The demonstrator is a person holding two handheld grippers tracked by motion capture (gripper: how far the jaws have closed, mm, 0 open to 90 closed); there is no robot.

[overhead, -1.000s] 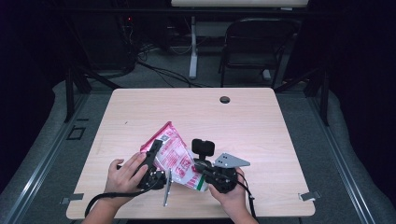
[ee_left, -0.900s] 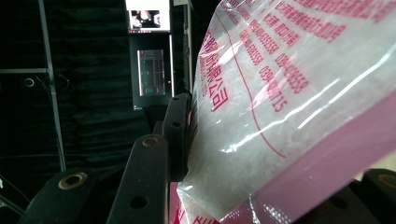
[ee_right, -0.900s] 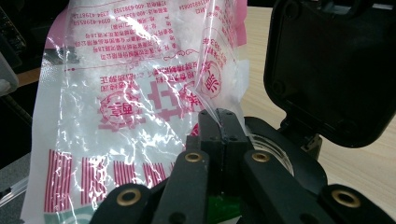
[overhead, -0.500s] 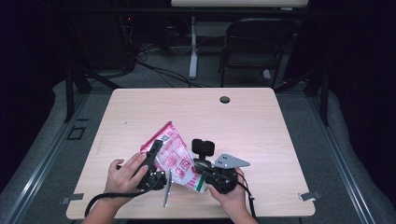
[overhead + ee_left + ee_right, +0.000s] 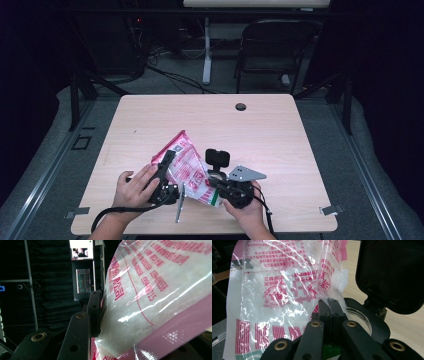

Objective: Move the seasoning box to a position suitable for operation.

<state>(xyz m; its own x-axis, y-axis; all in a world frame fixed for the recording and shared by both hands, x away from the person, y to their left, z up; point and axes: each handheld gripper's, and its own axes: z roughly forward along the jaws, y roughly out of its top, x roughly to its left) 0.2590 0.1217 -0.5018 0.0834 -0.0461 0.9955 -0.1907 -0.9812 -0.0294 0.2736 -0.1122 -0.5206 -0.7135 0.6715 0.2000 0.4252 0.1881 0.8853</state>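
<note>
A clear and pink plastic bag [image 5: 186, 164] with red print and white contents is held up over the front of the table between my two grippers. My left gripper [image 5: 171, 159] is shut on the bag's left side; in the left gripper view one black finger [image 5: 96, 312] presses against the bag [image 5: 150, 297]. My right gripper [image 5: 213, 183] is shut on the bag's lower right edge. In the right gripper view its jaws [image 5: 329, 307] meet with the bag's film [image 5: 282, 290] pinched between them.
A black round container [image 5: 375, 323] with a raised square lid [image 5: 217, 158] stands just behind the right gripper. A thin silver rod [image 5: 179, 202] lies near the table's [image 5: 280, 135] front edge. A cable hole [image 5: 241, 106] is at the back. A chair [image 5: 272, 50] stands beyond.
</note>
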